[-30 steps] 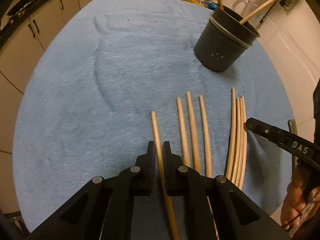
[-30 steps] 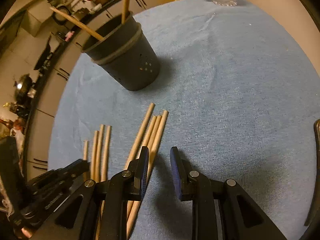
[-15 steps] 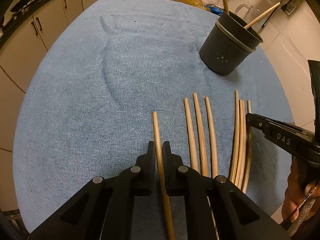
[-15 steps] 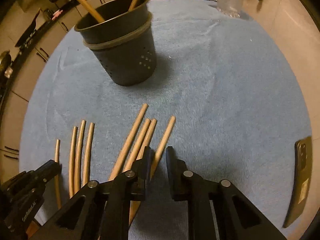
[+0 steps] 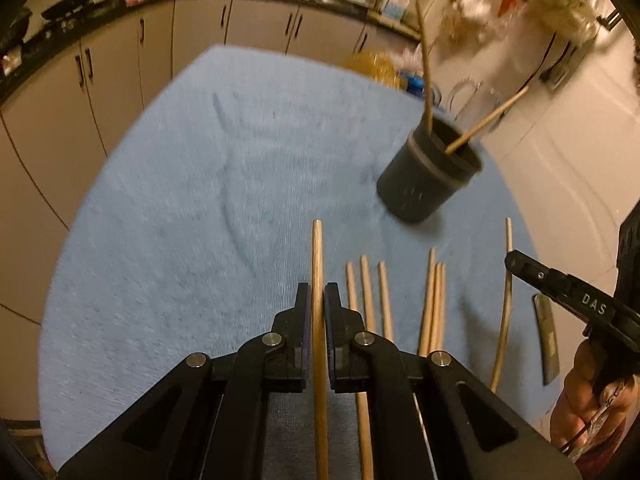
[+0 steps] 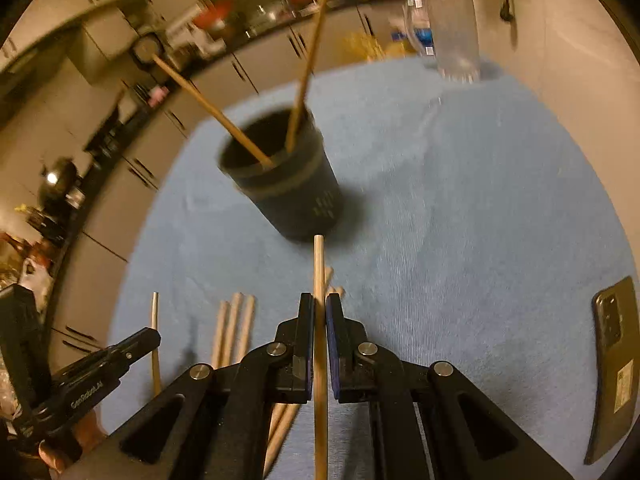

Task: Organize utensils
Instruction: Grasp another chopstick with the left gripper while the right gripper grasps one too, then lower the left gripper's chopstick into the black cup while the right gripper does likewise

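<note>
The dark holder cup [image 6: 286,184] is the mark for everything here; it stands on the blue cloth over the desk [image 5: 168,216] with two chopsticks already leaning out of its mouth, one toward each side. The left gripper [image 5: 316,300] has its fingers clamped on a single chopstick [image 5: 317,264], and the right gripper [image 6: 319,312] has just closed its fingers onto another chopstick [image 6: 319,268], the stick pinched between the pads; both held sticks run lengthwise along the fingers, their free tips pointing forward and toward the cup.

From the right gripper the cup lies almost straight ahead, the stick's tip just short of the cup's base as that camera sees it; from the left gripper the cup sits ahead and off to the right, farther away; so I would judge the right hand the nearer one for dropping its stick in, though the stick will need tipping toward upright to clear the rim.

The loose chopsticks [image 5: 434,300] lie on the cloth nearer than the cup, roughly parallel, between the two grippers.

The rear ends of both held sticks run out of frame below; the cup and the background are smeared with motion blur; a dark phone [image 6: 614,364] lies well right of the cup.
</note>
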### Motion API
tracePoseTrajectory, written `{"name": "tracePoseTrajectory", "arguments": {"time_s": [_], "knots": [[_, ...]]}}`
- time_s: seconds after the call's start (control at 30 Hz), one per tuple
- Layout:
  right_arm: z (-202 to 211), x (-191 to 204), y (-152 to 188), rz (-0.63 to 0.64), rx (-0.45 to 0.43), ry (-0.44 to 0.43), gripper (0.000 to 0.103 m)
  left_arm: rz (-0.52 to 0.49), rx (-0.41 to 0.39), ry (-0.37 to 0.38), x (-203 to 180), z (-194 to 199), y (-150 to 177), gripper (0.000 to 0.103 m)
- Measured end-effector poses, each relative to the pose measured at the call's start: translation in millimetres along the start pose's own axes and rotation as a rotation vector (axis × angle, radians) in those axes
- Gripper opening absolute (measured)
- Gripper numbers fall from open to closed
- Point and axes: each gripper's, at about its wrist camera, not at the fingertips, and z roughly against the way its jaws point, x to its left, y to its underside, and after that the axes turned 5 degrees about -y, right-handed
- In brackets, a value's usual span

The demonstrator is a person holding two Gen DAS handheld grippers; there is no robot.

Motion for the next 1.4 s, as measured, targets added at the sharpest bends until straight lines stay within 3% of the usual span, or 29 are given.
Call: {"name": "tracePoseTrajectory", "arguments": {"time_s": [0.3,0.47,1.4], "knots": [[61,16,2,0.072,-0.226,-0.084,0.007,0.010,-0.162,-0.003,-6,44,-8,0.006],[77,27,6,0.108,-0.295,-0.097,0.007,0.007,-0.199,0.001,-9,57,-9,0.006],[111,23,10,0.091,-0.382,-0.131,0.007,-0.004,-0.269,0.010,-20,90,-15,0.006]]}}
